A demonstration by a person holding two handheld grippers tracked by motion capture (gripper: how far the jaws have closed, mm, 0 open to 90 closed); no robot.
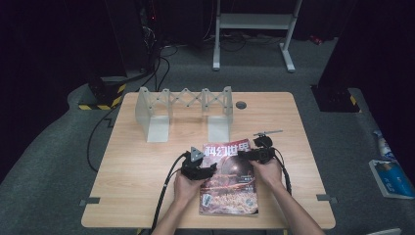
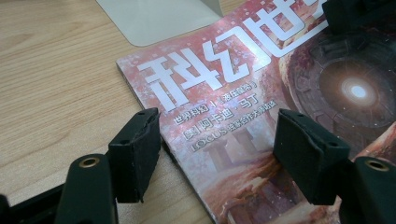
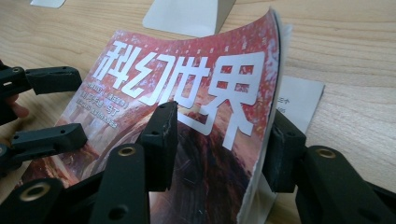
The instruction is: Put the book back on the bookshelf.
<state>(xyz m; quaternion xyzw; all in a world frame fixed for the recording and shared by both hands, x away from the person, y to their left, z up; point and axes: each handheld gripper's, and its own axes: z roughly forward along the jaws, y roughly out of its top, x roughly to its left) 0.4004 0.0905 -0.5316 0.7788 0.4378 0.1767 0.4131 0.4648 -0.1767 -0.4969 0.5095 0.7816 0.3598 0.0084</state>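
From the high view, a magazine (image 1: 228, 178) lies on the table (image 1: 132, 171) near its front edge, just ahead of a grey rack (image 1: 183, 113). Both forearms come in from the bottom, each hand wrapped round its tool: the left gripper (image 1: 199, 165) sits at the magazine's left edge, pointing right across the cover, and the right gripper (image 1: 258, 152) sits at the upper right corner, pointing left. In the left gripper view, the left gripper (image 2: 217, 156) is tipped low over the cover, jaws standing apart; one jaw hangs at the spine edge over bare table (image 2: 51, 84), the other over the magazine (image 2: 261, 93), and neither pad presses on it. The rack's foot (image 2: 159, 18) lies just beyond the top corner. In the right gripper view, the right gripper (image 3: 219, 144) straddles the magazine's (image 3: 187, 93) right edge, one jaw above the cover, the other outside and under the lifted edge. The cover bows upward off a white sheet (image 3: 299, 100) beneath. The jaws are still apart and no clamp shows. The left gripper's jaws (image 3: 51, 107) show at the left.
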